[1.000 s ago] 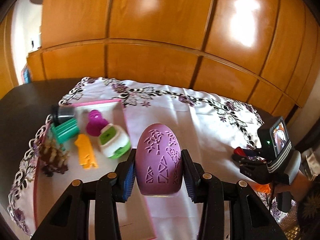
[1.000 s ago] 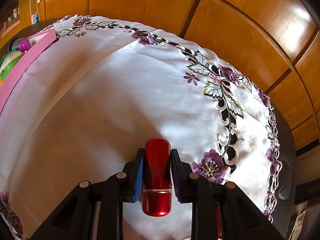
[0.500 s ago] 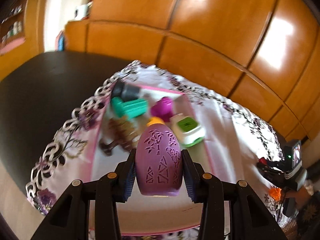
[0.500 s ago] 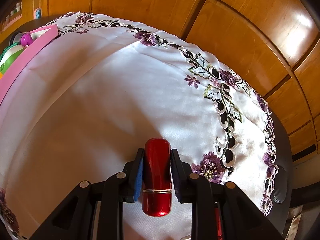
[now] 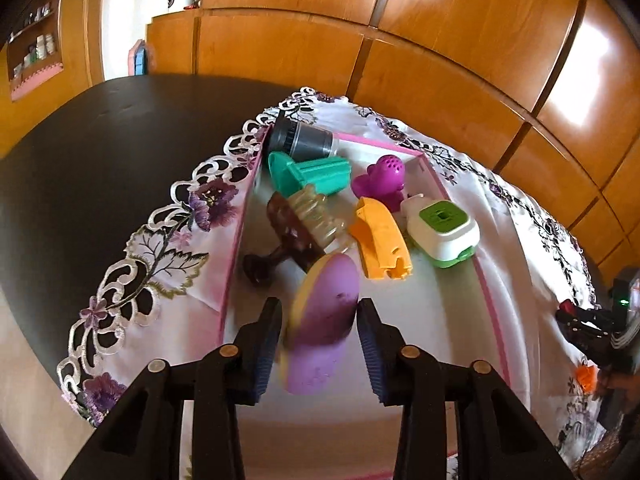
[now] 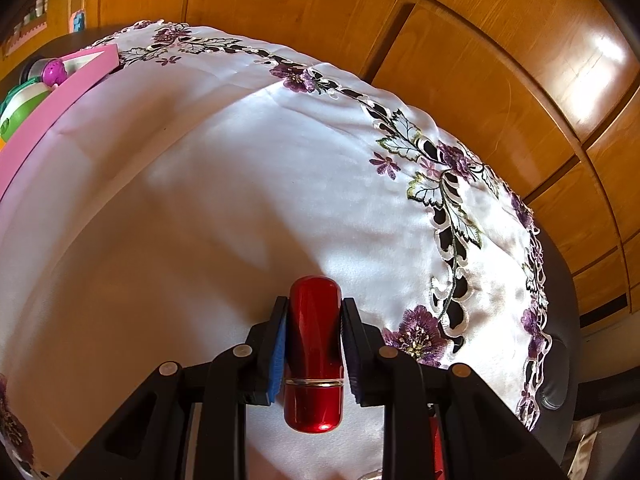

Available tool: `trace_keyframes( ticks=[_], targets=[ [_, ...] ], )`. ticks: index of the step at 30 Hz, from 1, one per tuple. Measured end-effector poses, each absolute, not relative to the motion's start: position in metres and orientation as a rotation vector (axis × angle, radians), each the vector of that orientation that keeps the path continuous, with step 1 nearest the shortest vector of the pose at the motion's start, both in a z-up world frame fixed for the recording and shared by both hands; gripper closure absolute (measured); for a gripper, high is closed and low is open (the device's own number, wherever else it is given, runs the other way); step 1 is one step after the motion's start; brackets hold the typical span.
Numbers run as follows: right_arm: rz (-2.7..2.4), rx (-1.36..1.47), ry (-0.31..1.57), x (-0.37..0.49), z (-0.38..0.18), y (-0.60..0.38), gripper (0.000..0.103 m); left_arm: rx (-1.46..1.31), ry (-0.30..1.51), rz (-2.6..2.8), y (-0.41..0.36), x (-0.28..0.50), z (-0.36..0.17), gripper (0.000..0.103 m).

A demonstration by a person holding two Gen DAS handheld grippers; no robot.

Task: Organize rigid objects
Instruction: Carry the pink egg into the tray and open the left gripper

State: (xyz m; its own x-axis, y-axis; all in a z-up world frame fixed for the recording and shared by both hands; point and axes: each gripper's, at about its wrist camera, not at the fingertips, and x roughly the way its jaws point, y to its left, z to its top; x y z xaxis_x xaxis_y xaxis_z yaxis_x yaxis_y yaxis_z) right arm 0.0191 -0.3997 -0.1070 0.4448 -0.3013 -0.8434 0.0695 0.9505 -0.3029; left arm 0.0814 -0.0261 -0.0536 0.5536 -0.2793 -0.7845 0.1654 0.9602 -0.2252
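Note:
In the left wrist view my left gripper (image 5: pixel 318 332) hangs over the pink-rimmed tray (image 5: pixel 492 304). Its jaws stand apart, and the purple egg-shaped object (image 5: pixel 324 320) sits tilted and blurred between them, loose from the pads. The tray holds a brown comb brush (image 5: pixel 296 232), an orange piece (image 5: pixel 382 244), a white-and-green box (image 5: pixel 444 232), a magenta toy (image 5: pixel 382 178), a teal piece (image 5: pixel 312 172) and a grey cylinder (image 5: pixel 304 142). In the right wrist view my right gripper (image 6: pixel 314 344) is shut on a red lipstick tube (image 6: pixel 314 352) above the white cloth.
The white embroidered tablecloth (image 6: pixel 248 184) covers a dark table (image 5: pixel 100 152). Wooden cabinet doors (image 5: pixel 440 40) stand behind. The tray's pink wall (image 6: pixel 52 108) shows at the far left of the right wrist view. The other gripper (image 5: pixel 600 328) shows at the right edge.
My left gripper has swung left over the tray and opened; the purple egg has tipped over and slips from the pads. My right gripper holds the lipstick almost still.

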Motion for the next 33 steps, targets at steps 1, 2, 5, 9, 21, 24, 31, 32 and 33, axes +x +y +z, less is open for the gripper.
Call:
trace_keyframes(
  ticks=[1,2,5,9,21,24,31,32,33],
  targets=[
    [-0.233,-0.239,1.088,0.019,-0.107,-0.399,0.079,-0.129,0.945,-0.26,-0.025,0.082,-0.054,0.062],
    [-0.233,-0.239,1.088,0.019,-0.107,-0.399,0.079,-0.124,0.939,-0.252,-0.025,0.082,-0.054,0.06],
    [-0.232,-0.242,1.088,0.019,-0.107,-0.399,0.079,-0.099,0.917,-0.236,-0.024,0.08,-0.054,0.059],
    [-0.232,-0.243,1.088,0.019,-0.106,-0.399,0.079,-0.041,0.873,-0.196,-0.026,0.073,-0.049,0.058],
    [-0.24,-0.267,1.086,0.019,-0.106,-0.396,0.079,0.004,0.834,-0.126,-0.017,0.059,-0.038,0.049],
    [-0.242,-0.272,1.086,0.018,-0.106,-0.395,0.079,0.007,0.827,-0.127,-0.018,0.054,-0.037,0.047],
    [-0.248,-0.276,1.087,0.018,-0.106,-0.395,0.079,0.02,0.804,-0.132,-0.027,0.047,-0.031,0.041],
    [-0.248,-0.277,1.087,0.018,-0.106,-0.395,0.079,0.02,0.804,-0.131,-0.028,0.047,-0.031,0.041],
    [-0.249,-0.278,1.087,0.018,-0.106,-0.394,0.079,0.02,0.806,-0.131,-0.028,0.047,-0.031,0.041]
  ],
)
